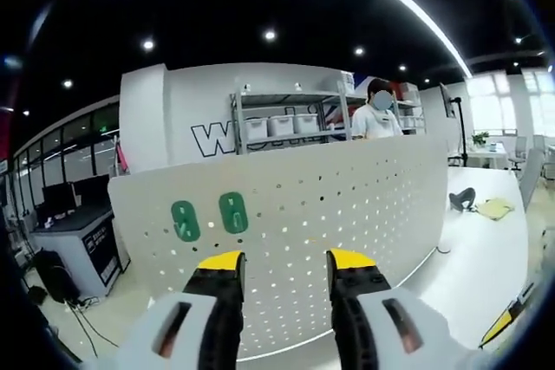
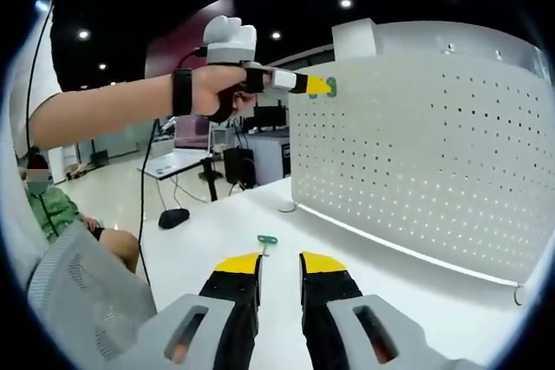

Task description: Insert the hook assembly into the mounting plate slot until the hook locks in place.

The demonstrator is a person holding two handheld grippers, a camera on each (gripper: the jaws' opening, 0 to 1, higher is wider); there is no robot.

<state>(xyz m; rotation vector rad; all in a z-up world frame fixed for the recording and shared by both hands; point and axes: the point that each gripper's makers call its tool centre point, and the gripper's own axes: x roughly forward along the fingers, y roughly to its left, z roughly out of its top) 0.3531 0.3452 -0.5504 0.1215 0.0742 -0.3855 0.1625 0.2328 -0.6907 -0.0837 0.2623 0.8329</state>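
**Left tool up at the pegboard, spare hook waiting on the table**

The biggest thing I have in front of me is the white perforated mounting plate (image 1: 347, 205), standing upright along the back of the white table (image 2: 260, 214). It fills the middle of the left gripper view and the right half of the right gripper view, so I judge it is set on edge to keep its holes facing my tools.

In the left gripper view my left gripper (image 1: 286, 259) sits at the bottom centre, jaws parted with only plate showing in the gap, so it is released and carries nothing. Two green hooks (image 1: 208, 217) hang on the plate at the centre left, just above and to the left of that gripper's left jaw. Whether they are locked home I cannot tell. In the upper centre of the right gripper view the same tool, held in a hand (image 2: 212, 93), has its yellow tip touching or just beside a green hook at the plate's upper corner; I read this as lining up to press or check it.

My right gripper (image 2: 280, 259) rests low at the bottom centre, jaws a little apart and empty. Just past its tips, a small green hook assembly (image 2: 266, 242) lies flat on the table, well apart from the plate, probably next in line for pickup.
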